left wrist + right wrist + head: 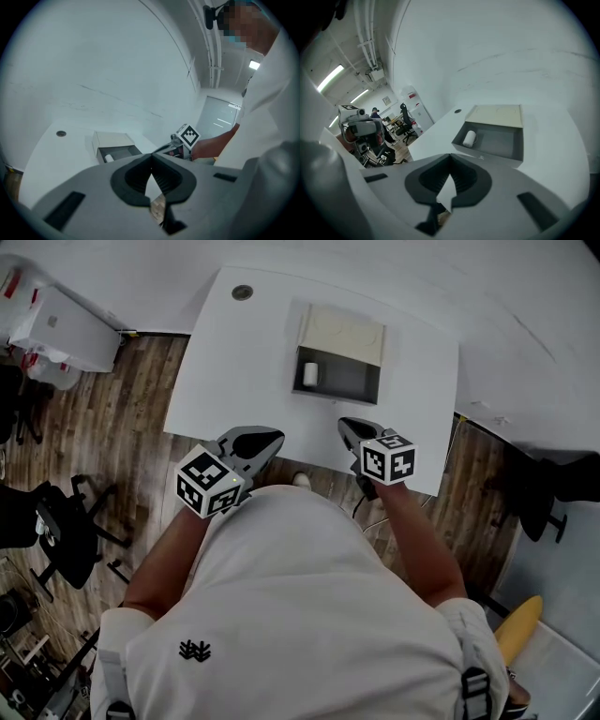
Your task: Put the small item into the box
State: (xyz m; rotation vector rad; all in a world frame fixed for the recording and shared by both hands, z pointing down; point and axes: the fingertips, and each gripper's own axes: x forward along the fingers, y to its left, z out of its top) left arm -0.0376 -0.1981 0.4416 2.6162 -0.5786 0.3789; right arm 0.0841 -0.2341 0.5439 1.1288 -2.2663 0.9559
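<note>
Landmark: the box (349,387), an open dark tray standing on the white table (234,371).

1. The small item (310,374), a short white cylinder, lies inside the box at its left end, close against the left wall. The remainder of the box floor is bare.
2. The pale lid (343,334) adjoins the far side of the box, turned back and lying open, its inner face up.
3. A round grey cable port (243,292) is set in the tabletop beyond the box and to its left.
4. The left gripper (274,438) is held on the near side of the box, down and to its left, at the table's near edge and well apart from the box. In the left gripper view its jaws are together at the tips with nothing between them; only tabletop and wood floor show through the gap behind the tips.
5. The right gripper (344,425) is held on the near side of the box, roughly in line with the box's middle, clear of its front wall. The right gripper view shows its jaws brought fully together and empty, pointing towards the box, with the cylinder visible beyond them.
6. Neither gripper touches the box, the lid or the cylinder.
7. An office chair (66,531) stands on the wood floor (122,409), far to the left of the box and nearer the person.
</note>
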